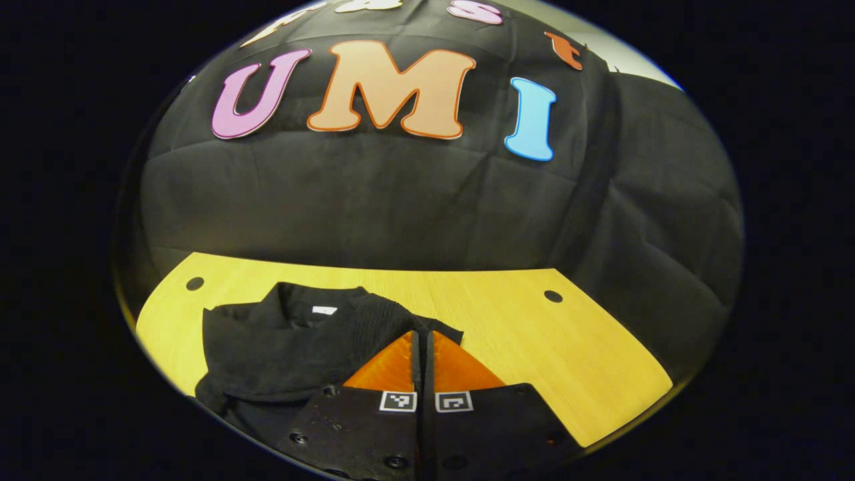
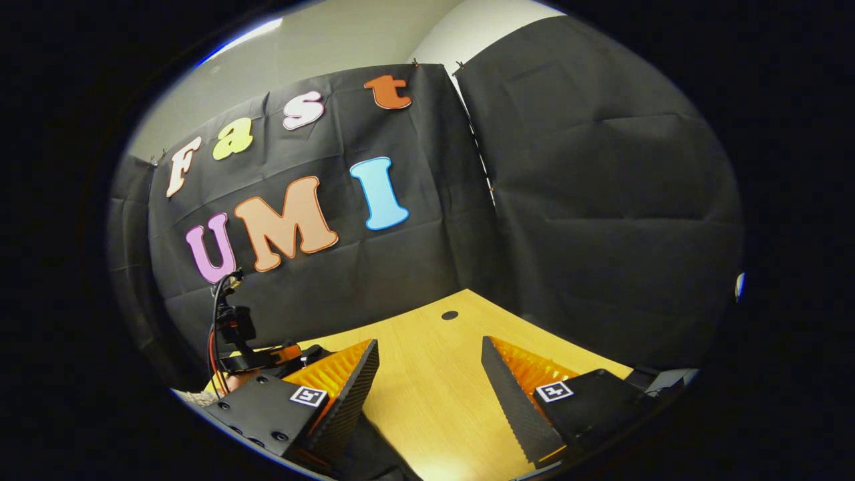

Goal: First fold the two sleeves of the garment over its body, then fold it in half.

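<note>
The left claw (image 1: pixel 423 334) is sitting with its two fingers pressed together, tips just over the near right edge of the black garment (image 1: pixel 294 341). I cannot tell from the left gripper view whether any cloth is pinched between them. The garment is lying ahead and to the left of this claw on the yellow tabletop (image 1: pixel 534 334), bunched into a compact dark heap with its collar and a small white neck tag (image 1: pixel 324 310) on the far side, so its length seems to be running away from the claw. It looks as though the sleeves are already lying over the body, though black on black makes that hard to judge.

The right claw (image 2: pixel 427 351) is hanging wide, fingers well apart, with bare tabletop between them and nothing held. In the right gripper view, a strip of dark cloth is showing just below its left finger, and the other claw's rig with its cables (image 2: pixel 230 334) is sitting off to its left.

So the left claw is the nearer one to the cloth. My guess is that the fold in half is what remains, and it would need the right claw brought leftward onto the near hem.

No containers on the tabletop.
</note>
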{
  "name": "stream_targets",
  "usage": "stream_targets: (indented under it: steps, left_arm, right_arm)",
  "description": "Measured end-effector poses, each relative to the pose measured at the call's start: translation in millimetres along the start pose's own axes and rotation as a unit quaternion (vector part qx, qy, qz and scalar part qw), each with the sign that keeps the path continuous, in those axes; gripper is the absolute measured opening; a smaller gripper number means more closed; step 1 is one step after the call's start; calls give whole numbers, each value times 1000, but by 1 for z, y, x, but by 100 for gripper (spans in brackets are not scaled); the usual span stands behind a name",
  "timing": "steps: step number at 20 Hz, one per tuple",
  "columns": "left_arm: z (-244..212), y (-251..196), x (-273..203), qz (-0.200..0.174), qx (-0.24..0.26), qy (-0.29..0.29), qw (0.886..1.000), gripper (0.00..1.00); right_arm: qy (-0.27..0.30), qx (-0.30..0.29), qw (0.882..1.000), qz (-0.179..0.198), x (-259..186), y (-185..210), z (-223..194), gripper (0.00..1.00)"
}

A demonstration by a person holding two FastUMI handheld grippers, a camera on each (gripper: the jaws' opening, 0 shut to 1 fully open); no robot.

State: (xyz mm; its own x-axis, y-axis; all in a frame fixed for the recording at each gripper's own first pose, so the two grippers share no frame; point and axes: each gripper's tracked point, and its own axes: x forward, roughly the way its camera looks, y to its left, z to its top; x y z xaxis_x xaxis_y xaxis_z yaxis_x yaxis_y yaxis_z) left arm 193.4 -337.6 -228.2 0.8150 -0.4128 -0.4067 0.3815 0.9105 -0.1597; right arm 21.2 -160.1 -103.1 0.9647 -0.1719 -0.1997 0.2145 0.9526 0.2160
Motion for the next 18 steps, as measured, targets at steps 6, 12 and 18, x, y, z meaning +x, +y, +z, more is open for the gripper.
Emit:
stream_targets:
  steps: [6, 12, 18]
  left_arm:
    - [-3, -2, 13, 16, -22, -7, 1000, 4]
    - [16, -23, -1, -19, -22, -33, 999, 82]
    - [71, 5, -43, 11, -2, -120, 993, 95]
  right_arm:
    - [21, 2, 1000, 3, 4, -4, -16, 97]
    - [34, -15, 999, 14, 8, 3, -31, 98]
    - [57, -42, 996, 47, 10, 26, -52, 97]
